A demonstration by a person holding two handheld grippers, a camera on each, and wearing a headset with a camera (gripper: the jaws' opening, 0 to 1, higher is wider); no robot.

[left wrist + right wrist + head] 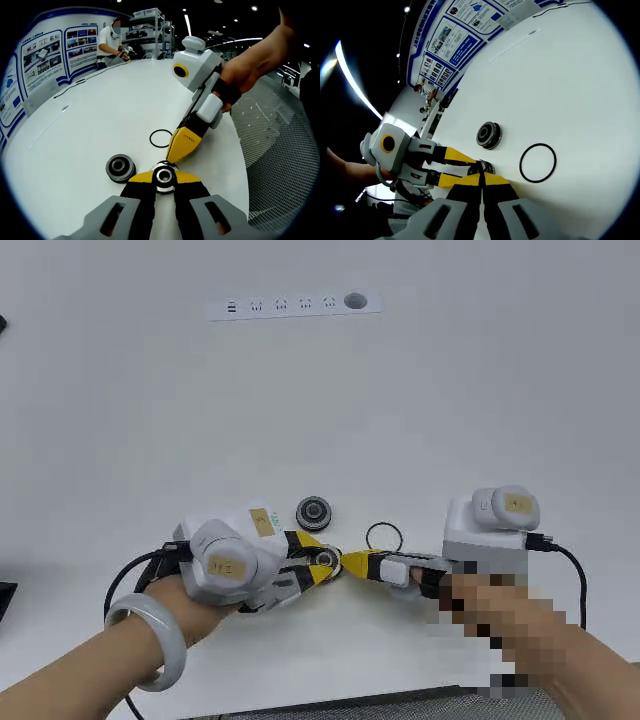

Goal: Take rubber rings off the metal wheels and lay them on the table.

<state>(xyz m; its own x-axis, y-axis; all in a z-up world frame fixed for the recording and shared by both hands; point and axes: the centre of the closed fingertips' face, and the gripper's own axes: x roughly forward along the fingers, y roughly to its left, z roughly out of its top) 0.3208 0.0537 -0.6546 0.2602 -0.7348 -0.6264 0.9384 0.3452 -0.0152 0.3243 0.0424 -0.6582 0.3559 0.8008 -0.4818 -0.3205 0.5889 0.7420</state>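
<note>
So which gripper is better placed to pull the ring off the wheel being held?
Right, I'd judge. The left gripper is shut on the wheel, steadying it. The right gripper has its shut tips at that wheel's edge, and the loose ring lies nearer it.

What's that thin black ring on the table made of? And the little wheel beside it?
The ring looks like matte black rubber: thin, dull, lying flat. The wheel looks like metal, with a shiny silvery centre; the dark band round it is probably rubber too.
</note>
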